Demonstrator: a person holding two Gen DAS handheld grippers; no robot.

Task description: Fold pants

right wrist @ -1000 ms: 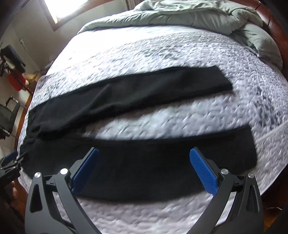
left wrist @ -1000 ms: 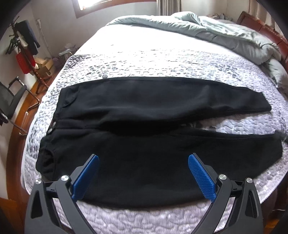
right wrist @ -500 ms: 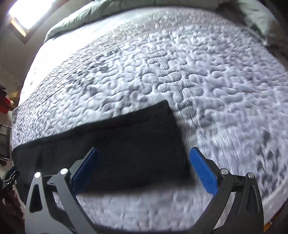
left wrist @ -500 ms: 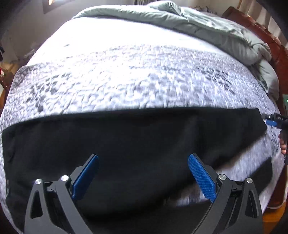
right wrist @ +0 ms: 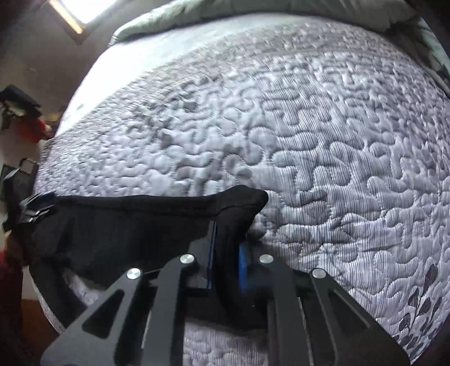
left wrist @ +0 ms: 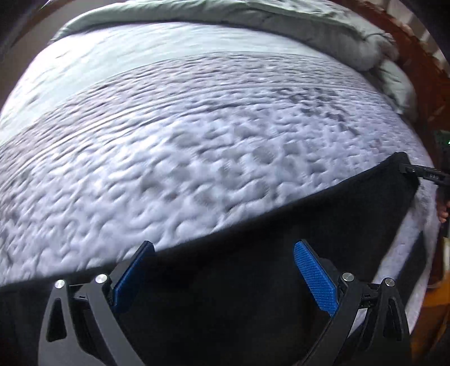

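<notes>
A bed (right wrist: 323, 135) with a pale quilted cover fills both views, a grey-green duvet (left wrist: 281, 25) bunched at its far end. Black pants (left wrist: 253, 267) lie along the near edge of the bed. They look soft, limp and fairly thick, so they should drape and sag from wherever they are lifted; corners at hem and waistband are the sensible holds. The right hand-held gripper (right wrist: 226, 253) has just been closing and now pinches the far hem corner of a leg between its blue pads. The left hand-held gripper (left wrist: 225, 270) hovers spread wide over the cloth near the other end, gripping nothing, with the far edge of the pants crossing between its pads.
</notes>
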